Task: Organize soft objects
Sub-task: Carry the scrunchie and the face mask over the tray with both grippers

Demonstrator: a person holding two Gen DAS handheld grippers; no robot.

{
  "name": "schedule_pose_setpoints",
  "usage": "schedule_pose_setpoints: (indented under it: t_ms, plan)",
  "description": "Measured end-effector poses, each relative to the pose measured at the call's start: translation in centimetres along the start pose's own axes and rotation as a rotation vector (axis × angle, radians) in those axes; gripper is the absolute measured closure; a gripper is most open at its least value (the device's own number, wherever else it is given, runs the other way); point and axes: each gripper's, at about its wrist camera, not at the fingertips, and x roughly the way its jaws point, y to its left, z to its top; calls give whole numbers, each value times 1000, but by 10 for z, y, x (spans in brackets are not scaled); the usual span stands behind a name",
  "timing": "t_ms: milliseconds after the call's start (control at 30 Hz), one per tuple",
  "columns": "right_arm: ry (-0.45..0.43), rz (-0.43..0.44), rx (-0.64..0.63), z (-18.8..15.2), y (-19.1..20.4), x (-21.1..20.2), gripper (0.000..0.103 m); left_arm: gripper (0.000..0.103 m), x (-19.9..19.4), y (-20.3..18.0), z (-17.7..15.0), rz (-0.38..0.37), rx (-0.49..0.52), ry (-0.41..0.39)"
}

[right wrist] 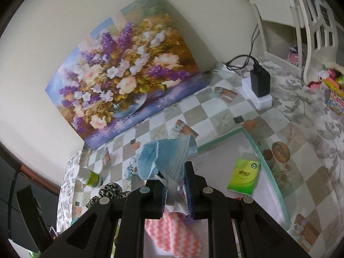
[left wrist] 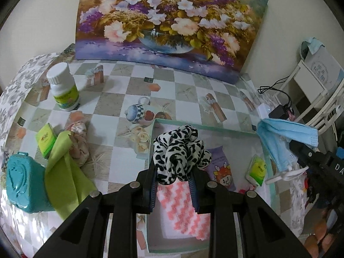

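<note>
My left gripper (left wrist: 173,177) is shut on a black-and-white spotted scrunchie (left wrist: 179,153), held above the pale green box (left wrist: 206,128). My right gripper (right wrist: 175,180) is shut on a light blue face mask (right wrist: 169,155), also over the box (right wrist: 255,146); the mask (left wrist: 283,138) and right gripper show at the right of the left wrist view. Inside the box lie a pink-and-white zigzag cloth (left wrist: 182,206), a purple cartoon packet (left wrist: 222,169) and a green tissue pack (left wrist: 258,169). The scrunchie (right wrist: 109,190) appears low left in the right wrist view.
On the checkered tablecloth at left sit a white bottle (left wrist: 62,86), a green tissue pack (left wrist: 46,139), a lime cloth (left wrist: 64,167), a beige floral scrunchie (left wrist: 79,144) and a teal case (left wrist: 23,182). A flower painting (left wrist: 169,21) leans on the wall. A charger on a power strip (right wrist: 259,88) sits right.
</note>
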Motion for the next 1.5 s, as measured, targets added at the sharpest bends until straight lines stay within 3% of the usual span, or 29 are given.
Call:
schedule_pose_setpoints:
  t_ms: [500, 900, 1167, 1400, 1500]
  plan:
    - [52, -101, 5, -8, -22, 54, 84, 76, 36, -1, 4, 25, 43, -12]
    - [59, -138, -5, -7, -25, 64, 84, 76, 55, -8, 8, 17, 72, -3]
    - [137, -173, -6, -15, -30, 82, 84, 75, 79, -15, -9, 66, 114, 114]
    - [227, -209, 8, -24, -36, 96, 71, 75, 89, -13, -18, 88, 113, 187]
    - [260, -212, 19, -27, -39, 100, 63, 70, 91, -12, -21, 93, 104, 212]
